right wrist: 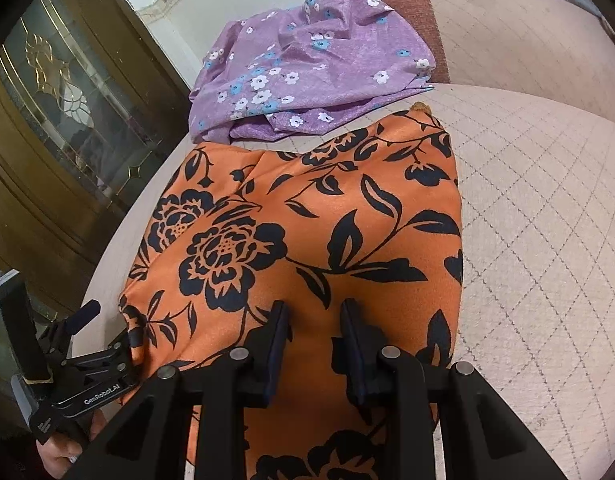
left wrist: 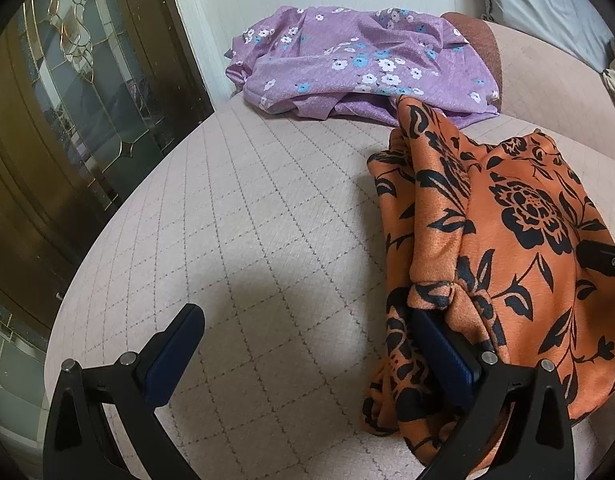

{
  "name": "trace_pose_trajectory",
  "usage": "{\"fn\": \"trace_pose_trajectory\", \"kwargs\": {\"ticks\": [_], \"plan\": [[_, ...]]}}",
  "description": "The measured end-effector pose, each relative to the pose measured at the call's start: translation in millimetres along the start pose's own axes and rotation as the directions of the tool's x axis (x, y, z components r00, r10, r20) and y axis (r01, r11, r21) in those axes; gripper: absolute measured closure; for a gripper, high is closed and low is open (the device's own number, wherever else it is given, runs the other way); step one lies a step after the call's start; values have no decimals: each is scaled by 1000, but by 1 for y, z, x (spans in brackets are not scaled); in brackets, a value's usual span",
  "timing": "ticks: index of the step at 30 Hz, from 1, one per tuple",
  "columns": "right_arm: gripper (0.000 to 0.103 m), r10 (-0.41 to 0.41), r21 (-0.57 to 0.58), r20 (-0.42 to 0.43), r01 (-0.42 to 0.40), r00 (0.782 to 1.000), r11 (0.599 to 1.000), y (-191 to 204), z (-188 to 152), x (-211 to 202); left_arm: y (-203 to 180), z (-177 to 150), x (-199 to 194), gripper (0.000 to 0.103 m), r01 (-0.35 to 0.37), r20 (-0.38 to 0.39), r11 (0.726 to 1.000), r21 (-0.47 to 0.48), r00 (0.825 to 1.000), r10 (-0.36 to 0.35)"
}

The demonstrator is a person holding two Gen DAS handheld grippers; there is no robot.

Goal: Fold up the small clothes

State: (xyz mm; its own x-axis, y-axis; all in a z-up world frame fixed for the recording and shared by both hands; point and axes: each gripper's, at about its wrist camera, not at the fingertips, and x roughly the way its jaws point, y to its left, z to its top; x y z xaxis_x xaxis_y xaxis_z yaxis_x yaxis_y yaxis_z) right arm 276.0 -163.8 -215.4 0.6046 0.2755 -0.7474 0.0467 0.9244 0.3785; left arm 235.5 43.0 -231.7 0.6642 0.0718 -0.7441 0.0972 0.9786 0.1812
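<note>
The orange garment [right wrist: 307,232] stretches away from the narrowly parted, empty right gripper [right wrist: 315,320]; the left gripper [left wrist: 307,344] gapes wide at its left edge.

On the sofa seat [right wrist: 527,240] the near garment [right wrist: 307,220] lies spread. The far garment [right wrist: 307,68] is bunched just beyond it at 12 o'clock, at the seat's back edge. The backrest [right wrist: 507,28] rises at 1 o'clock behind both, with a pillow [left wrist: 547,4] farther back. A glass-door cabinet [left wrist: 67,120] stands off the seat at 9 o'clock. The right gripper [right wrist: 313,308] sits over the near garment's 6 o'clock end, the cloth under its parted fingers. The left gripper [left wrist: 307,316] is at that garment's 8 o'clock corner, one finger tucked against the cloth, the other over bare seat.
</note>
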Motion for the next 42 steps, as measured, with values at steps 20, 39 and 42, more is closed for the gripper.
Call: {"fn": "trace_pose_trajectory", "kwargs": {"ticks": [20, 39, 42], "plan": [[72, 19, 48, -8, -19, 1000, 999, 3, -4, -28, 0, 4, -7, 0, 15, 12, 1000, -20, 1000, -15], [71, 51, 63, -4, -50, 999, 997, -3, -25, -50, -1, 5, -11, 0, 19, 26, 999, -28, 999, -18], [39, 50, 86, 39, -53, 998, 995, -11, -23, -62, 0, 7, -16, 0, 29, 42, 999, -33, 999, -27]]}}
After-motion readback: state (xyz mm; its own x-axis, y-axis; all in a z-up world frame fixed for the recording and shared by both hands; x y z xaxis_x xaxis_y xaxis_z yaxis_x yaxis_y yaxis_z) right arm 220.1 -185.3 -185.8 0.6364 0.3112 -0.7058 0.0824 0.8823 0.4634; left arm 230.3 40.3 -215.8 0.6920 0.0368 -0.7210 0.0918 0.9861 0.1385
